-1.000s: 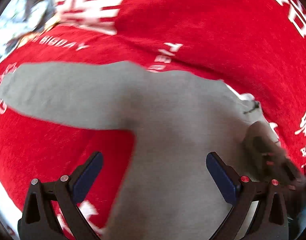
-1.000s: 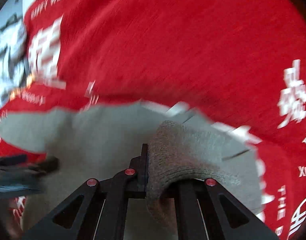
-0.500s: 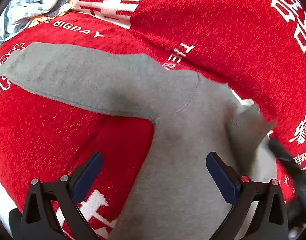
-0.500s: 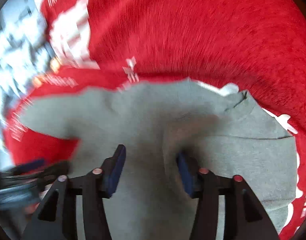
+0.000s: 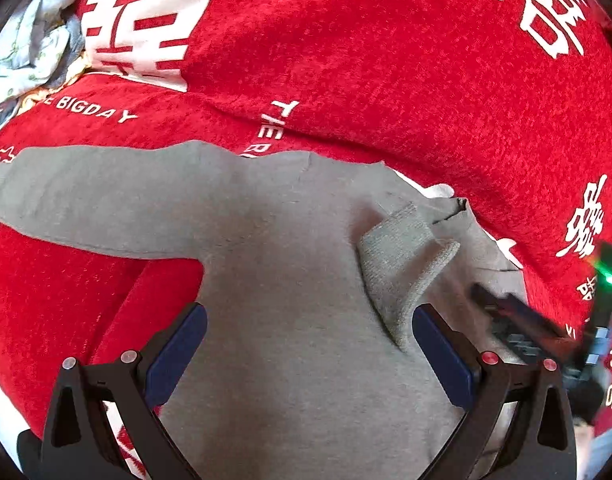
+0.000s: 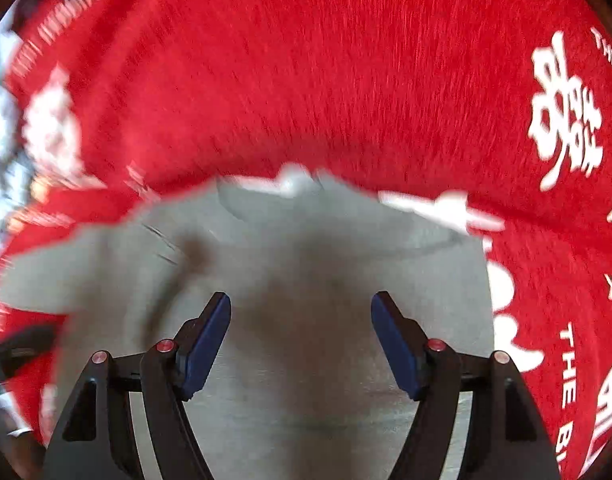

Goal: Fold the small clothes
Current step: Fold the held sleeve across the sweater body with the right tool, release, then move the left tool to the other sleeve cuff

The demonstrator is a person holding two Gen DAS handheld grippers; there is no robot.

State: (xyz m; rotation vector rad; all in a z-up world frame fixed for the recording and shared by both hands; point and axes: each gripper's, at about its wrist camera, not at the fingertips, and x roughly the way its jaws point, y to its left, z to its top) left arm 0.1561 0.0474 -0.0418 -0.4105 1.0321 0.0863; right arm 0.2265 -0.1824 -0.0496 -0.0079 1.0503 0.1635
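Both grippers, left [image 5: 306,354] and right [image 6: 300,344], are hanging spread over the sweater [image 5: 290,288] mid-fold, one sleeve [image 5: 406,264] in, probably going for the other sleeve [image 5: 94,196] next.

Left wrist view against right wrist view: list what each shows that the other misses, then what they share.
Only the left wrist view shows the folded-in sleeve lying on the sweater's body, the outstretched sleeve, the pale bundle of cloth at the far left, and the right tongs seen from the side.

Only the right wrist view shows the right tongs' own pads, spread wide and empty, though the picture is blurred.

Both show the grey sweater flat on the red blanket with white lettering. The left tongs are open too.
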